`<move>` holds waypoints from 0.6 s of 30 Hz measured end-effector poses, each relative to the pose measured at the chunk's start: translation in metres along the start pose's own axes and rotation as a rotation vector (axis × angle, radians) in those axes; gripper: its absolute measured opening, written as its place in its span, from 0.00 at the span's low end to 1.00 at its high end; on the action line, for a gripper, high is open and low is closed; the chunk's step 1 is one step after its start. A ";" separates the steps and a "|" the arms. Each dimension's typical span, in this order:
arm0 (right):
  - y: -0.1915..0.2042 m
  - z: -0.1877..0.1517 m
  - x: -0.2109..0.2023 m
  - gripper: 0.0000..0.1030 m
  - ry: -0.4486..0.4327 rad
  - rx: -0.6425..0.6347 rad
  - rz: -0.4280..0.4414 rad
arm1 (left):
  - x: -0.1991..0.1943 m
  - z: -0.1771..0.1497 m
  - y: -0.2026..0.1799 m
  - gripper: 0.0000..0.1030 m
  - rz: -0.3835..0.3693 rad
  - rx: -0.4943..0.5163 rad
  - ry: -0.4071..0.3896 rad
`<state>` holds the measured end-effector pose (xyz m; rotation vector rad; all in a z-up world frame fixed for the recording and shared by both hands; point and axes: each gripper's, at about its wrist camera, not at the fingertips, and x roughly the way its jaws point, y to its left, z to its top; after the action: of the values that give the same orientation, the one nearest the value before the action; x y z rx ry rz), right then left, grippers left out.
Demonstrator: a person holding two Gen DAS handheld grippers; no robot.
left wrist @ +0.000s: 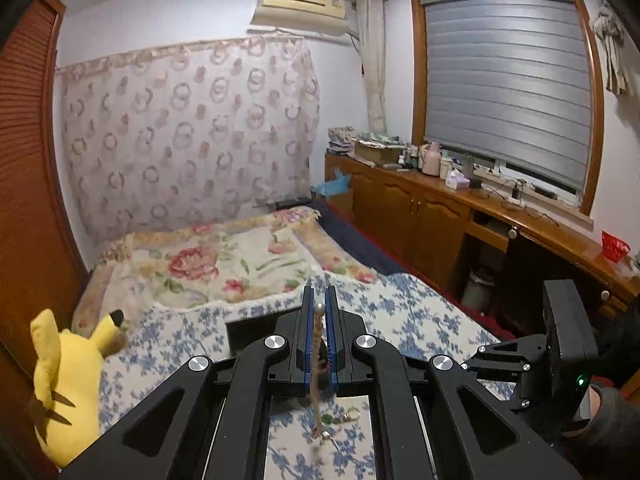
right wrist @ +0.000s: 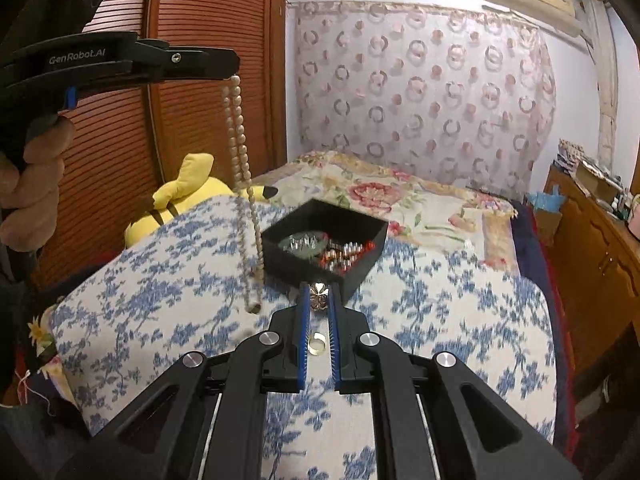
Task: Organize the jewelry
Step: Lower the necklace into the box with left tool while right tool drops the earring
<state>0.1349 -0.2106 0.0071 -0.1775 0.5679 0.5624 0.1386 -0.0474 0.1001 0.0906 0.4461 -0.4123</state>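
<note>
The bed (right wrist: 460, 320), under its blue-flowered quilt, lies below both of your tools. The black jewelry box (right wrist: 326, 246) sits on it just ahead of the right tool (right wrist: 319, 300). Your left tool (left wrist: 319, 304) is clamped on a beaded necklace (right wrist: 240, 152), which hangs free beneath it. Your right tool is clamped on a metallic cross-shaped ornament (right wrist: 319, 295). A gold ring (right wrist: 316, 347) shows between its blue pads.

A home bedroom: floral-quilted bed (left wrist: 400, 312), plush toy (left wrist: 68, 376), wooden cabinets (left wrist: 416, 208), air conditioner (left wrist: 300, 8), blinded window (left wrist: 508, 80).
</note>
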 end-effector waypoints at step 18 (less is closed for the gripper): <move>-0.018 0.064 0.046 0.10 -0.030 -0.042 0.007 | 0.058 0.047 0.045 0.05 0.054 -0.018 0.023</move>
<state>0.2065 -0.1852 0.0346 -0.2069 0.5283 0.5830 0.2237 -0.0356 0.1164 0.0902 0.4687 -0.3548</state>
